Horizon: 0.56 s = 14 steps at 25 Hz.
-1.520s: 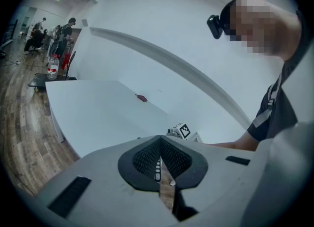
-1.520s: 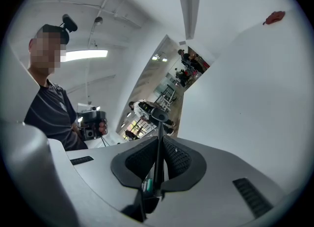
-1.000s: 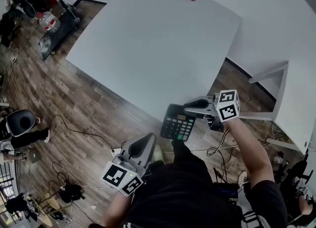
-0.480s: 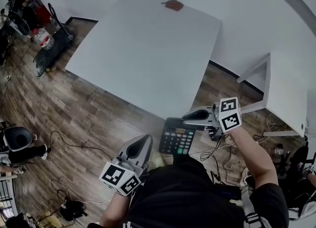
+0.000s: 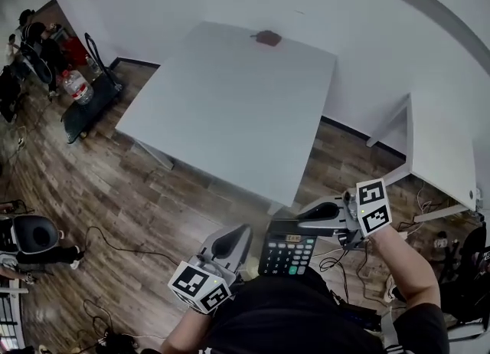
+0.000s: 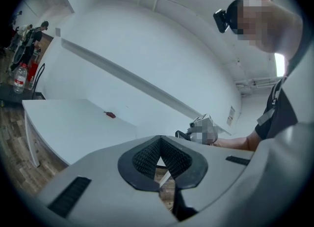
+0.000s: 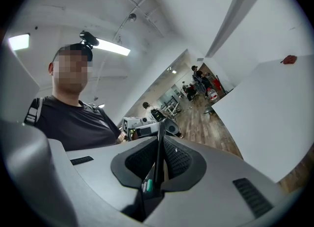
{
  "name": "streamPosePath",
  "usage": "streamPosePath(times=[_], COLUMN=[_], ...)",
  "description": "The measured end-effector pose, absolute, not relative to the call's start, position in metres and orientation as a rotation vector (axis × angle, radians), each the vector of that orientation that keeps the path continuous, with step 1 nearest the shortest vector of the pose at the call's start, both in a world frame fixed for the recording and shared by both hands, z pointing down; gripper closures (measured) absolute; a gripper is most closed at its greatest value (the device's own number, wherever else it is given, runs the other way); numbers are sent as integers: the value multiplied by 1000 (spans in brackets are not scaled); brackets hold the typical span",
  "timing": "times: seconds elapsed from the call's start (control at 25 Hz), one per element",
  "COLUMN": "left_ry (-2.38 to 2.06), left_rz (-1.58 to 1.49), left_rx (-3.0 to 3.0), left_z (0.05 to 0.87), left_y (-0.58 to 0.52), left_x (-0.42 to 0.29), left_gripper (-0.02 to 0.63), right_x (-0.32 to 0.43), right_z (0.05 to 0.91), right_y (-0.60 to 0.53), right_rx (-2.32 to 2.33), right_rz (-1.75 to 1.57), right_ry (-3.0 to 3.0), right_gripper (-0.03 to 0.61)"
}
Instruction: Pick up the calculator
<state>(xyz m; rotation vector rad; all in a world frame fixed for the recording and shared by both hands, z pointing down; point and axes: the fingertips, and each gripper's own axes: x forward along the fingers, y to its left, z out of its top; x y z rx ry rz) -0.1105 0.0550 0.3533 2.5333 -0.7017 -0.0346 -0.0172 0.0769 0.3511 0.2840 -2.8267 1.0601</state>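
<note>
- Two grippers hung over the wood floor (image 5: 153, 191), short of the white table's (image 5: 230, 107) near edge and close to the person's torso.
- Right gripper (image 5: 300, 224) pinched the calculator (image 5: 287, 253) by its top edge, keys up, off the table and just past its near corner.
- Left gripper (image 5: 242, 233) was pressed together on nothing, beside the calculator and apart from it.
- Most of the tabletop lay bare, with a small red object (image 5: 267, 37) at the far edge.
- Open floor stretched left toward a cart (image 5: 84, 103).
- A second white table (image 5: 440, 153) stood on the right.

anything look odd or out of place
Nothing spilled or damaged. The calculator hangs clamped in the right gripper over the floor, off the table, where a small reddish thing lies alone near its far edge.
</note>
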Motion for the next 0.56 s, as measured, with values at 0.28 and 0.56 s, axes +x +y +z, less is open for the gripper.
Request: streamPosePath(times=[0.28,0.56], left_ry=[-670,-647], left_rz=[-59,-72], left_rx=[2558,2564], left_z=[352,350], left_y=[64,84], left_x=[-114,-115], left_gripper=[607,607], right_x=[-30,-36], right_z=[347,351], right_y=[96,119], right_rx=[296,313], right_rz=[1036,1069], right_ry=[-2839,-2827], right_gripper=[532,532])
